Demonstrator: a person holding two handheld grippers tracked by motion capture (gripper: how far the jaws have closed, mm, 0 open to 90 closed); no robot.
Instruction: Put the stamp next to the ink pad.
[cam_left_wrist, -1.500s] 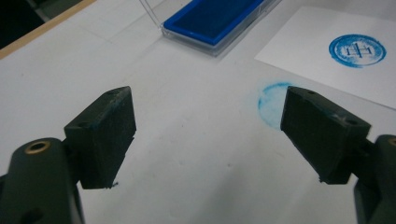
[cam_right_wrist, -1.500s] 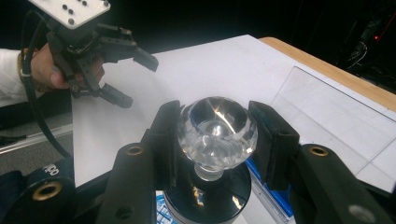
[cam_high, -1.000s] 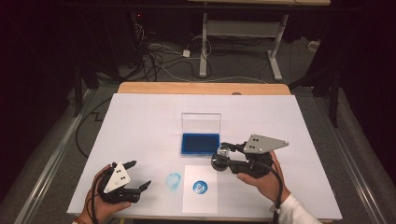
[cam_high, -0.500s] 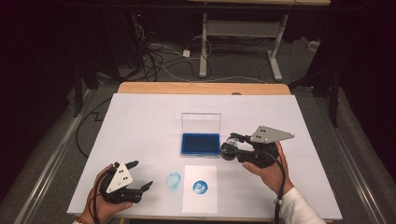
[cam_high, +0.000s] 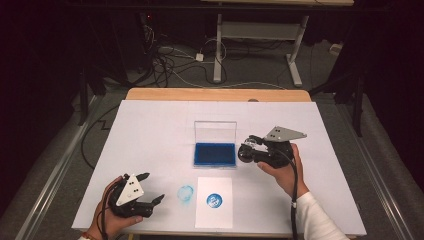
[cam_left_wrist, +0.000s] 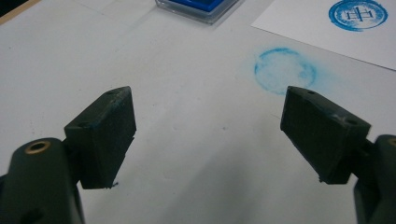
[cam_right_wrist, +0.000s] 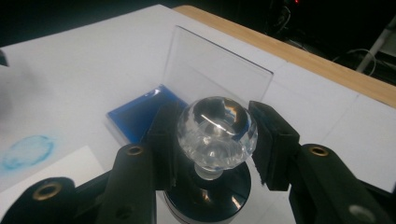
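right claw (cam_right_wrist: 215, 140) grips the stamp's (cam_right_wrist: 216, 130) clear knob.

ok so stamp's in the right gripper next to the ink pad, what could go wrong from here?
1. The right gripper pinches the stamp by its smooth round clear knob; it may slip or tilt.
2. The ink pad's upright clear lid stands close; it may get knocked.
3. A blue smudge already marks the table; more stray ink is possible.
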